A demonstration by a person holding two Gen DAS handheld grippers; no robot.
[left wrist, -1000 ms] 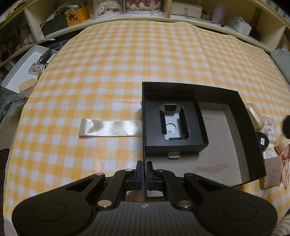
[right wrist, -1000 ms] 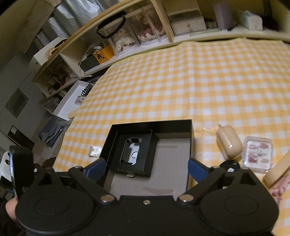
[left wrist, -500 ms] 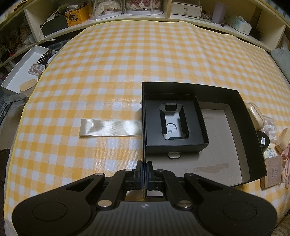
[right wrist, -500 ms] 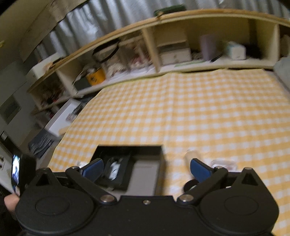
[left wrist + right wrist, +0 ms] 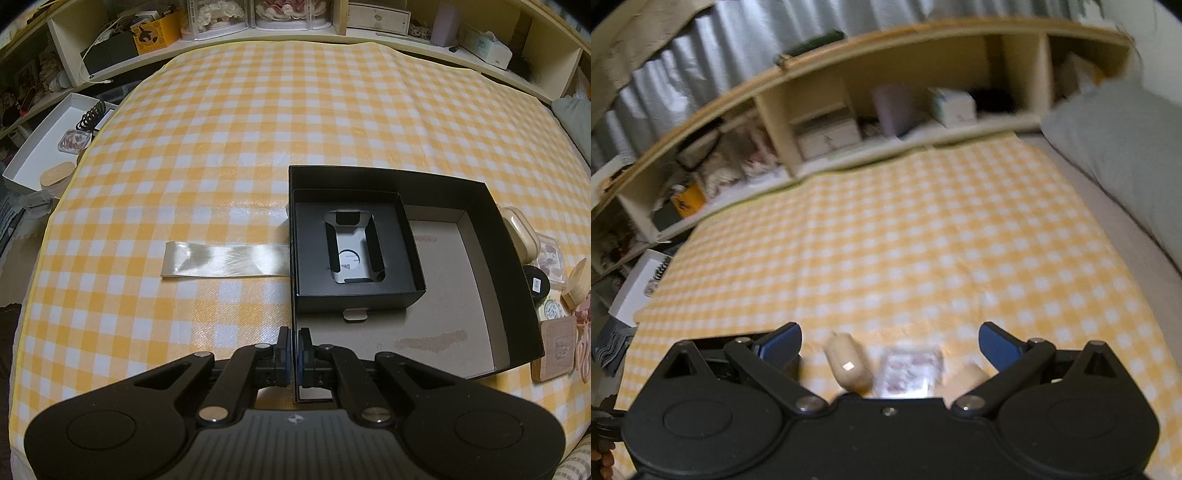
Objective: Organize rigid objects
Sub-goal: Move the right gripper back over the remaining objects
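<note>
Left gripper (image 5: 294, 345) clamped on the near left wall of the large black box (image 5: 513, 258), at six o'clock in the left wrist view, over the yellow checked cloth (image 5: 295, 110); smaller black tray (image 5: 410, 254) inside the box's left half, shiny strip (image 5: 225, 260) flat at nine o'clock from it. Right gripper (image 5: 890, 343) spread wide and empty, with beige capsule case (image 5: 847, 360) and clear packet (image 5: 910, 371) blurred between its fingers at six o'clock. More small items at three o'clock beside the box.
</note>
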